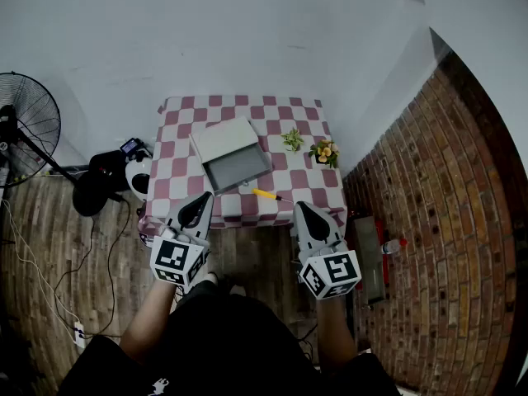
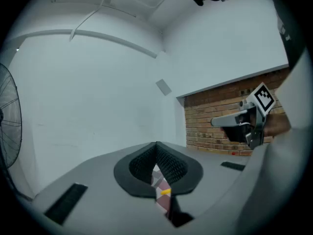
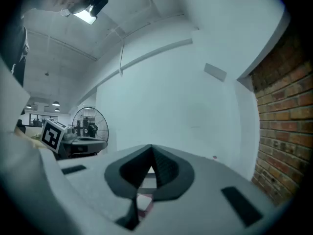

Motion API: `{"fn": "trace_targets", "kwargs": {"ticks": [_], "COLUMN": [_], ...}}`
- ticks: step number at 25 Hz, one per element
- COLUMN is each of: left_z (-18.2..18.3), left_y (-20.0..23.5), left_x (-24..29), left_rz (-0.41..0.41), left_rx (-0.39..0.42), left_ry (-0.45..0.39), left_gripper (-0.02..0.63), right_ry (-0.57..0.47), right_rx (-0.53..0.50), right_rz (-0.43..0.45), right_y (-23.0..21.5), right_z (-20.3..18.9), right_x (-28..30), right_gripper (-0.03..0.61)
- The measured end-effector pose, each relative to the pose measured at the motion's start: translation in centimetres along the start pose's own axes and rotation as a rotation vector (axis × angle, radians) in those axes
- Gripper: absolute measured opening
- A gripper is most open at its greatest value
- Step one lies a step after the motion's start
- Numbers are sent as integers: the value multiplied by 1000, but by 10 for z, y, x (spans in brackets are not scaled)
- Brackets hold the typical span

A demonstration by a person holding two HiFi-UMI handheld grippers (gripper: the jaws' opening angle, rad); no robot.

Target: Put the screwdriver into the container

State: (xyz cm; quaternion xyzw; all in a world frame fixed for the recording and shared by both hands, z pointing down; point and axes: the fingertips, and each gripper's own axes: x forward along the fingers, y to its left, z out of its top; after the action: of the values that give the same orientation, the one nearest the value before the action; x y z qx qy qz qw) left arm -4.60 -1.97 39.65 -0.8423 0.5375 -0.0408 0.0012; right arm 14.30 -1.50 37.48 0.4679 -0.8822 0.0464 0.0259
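A yellow-handled screwdriver (image 1: pixel 266 195) lies on the checkered table (image 1: pixel 313 180) near its front edge, just right of the open grey container (image 1: pixel 233 161). My left gripper (image 1: pixel 198 206) is shut and empty, held at the table's front left edge. My right gripper (image 1: pixel 307 214) is shut and empty too, in front of the table's right side, short of the screwdriver. In the left gripper view a sliver of the yellow handle (image 2: pixel 164 192) shows through the closed jaws. The right gripper (image 2: pixel 244 124) appears there against the brick wall.
Two small potted plants (image 1: pixel 292 139) (image 1: pixel 325 151) stand at the table's back right. A floor fan (image 1: pixel 25 130) and a dark bag (image 1: pixel 103 176) are on the left. A brick wall (image 1: pixel 445 221) runs along the right, with a red object (image 1: pixel 381 246) at its foot.
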Motion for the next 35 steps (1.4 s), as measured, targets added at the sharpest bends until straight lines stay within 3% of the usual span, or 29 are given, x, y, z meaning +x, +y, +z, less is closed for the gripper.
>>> {"fn": "trace_targets", "kwargs": {"ticks": [6,14,19,25,35], "left_z": [0,-19,-45,-90,-158], "left_y": [-4,-1,6,25,42], "left_x": [2,11,27,59,110], "left_rz": [-11,-15,-50,-117,-240], "left_rx": [4,15,30,67,72], "left_ry": [4,55,118,211,359], "left_gripper": [3,3,3,3,18], "right_ry": [-7,88,234,469,773], "right_rx": [52,-12,-60,-220,-392], "right_rz": [31,105,153,261,252], "right_y": [0,1,-7,-8,-48], "right_z": [-1,-34,-89,-166,-258], "right_x": [1,22,55,99,142], "right_gripper": [-3,-3,-3,-3,12]}}
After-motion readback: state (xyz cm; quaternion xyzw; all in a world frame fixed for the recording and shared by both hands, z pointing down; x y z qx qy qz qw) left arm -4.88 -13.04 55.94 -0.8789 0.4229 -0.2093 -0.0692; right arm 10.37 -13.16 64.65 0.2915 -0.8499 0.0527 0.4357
